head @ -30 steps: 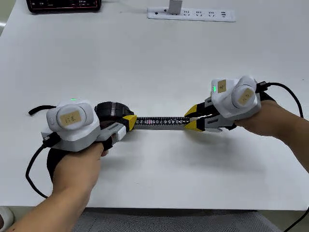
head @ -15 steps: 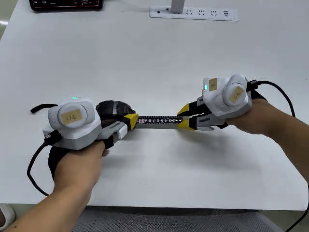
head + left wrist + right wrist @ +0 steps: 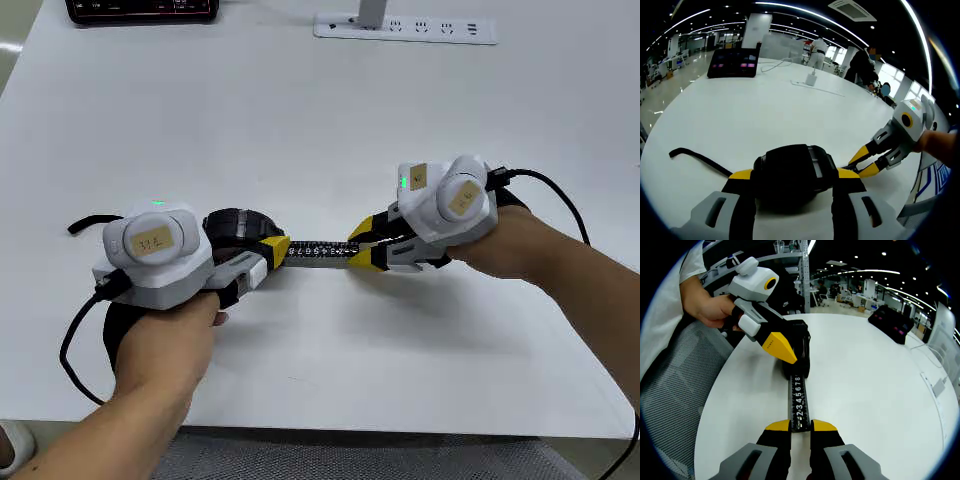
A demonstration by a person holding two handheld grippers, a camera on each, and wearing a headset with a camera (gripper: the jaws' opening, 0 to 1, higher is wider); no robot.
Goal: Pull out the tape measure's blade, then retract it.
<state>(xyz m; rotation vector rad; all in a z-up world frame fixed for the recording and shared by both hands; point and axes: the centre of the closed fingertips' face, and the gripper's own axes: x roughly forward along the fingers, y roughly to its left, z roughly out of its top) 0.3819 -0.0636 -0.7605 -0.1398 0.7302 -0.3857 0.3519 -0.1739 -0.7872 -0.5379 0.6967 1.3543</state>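
— Where is the tape measure at this moment?

— Its black case (image 3: 235, 226) sits left of centre in the head view, on the white table (image 3: 300, 120). The left gripper (image 3: 795, 176) clamps it: in the left gripper view the two yellow-tipped jaws press against the case's sides, with the case between them.

— And the blade?

— The blade (image 3: 320, 249) runs from the case toward the right of the frame, low along the table. The right gripper (image 3: 362, 247) pinches its far end, with the jaws drawn together on the strip. In the right gripper view, printed numerals run along the blade up to the case.

— What differs from a second ago?

— The right gripper is now nearer the left one, and the stretch of blade showing between them is clearly shorter. The case and the left gripper sit about where they were.

— What else is on the table?

— A white power strip (image 3: 405, 27) lies at the top edge, right of centre. A dark device (image 3: 140, 8) is at the upper left, and a black strap (image 3: 85, 223) trails left from the case.
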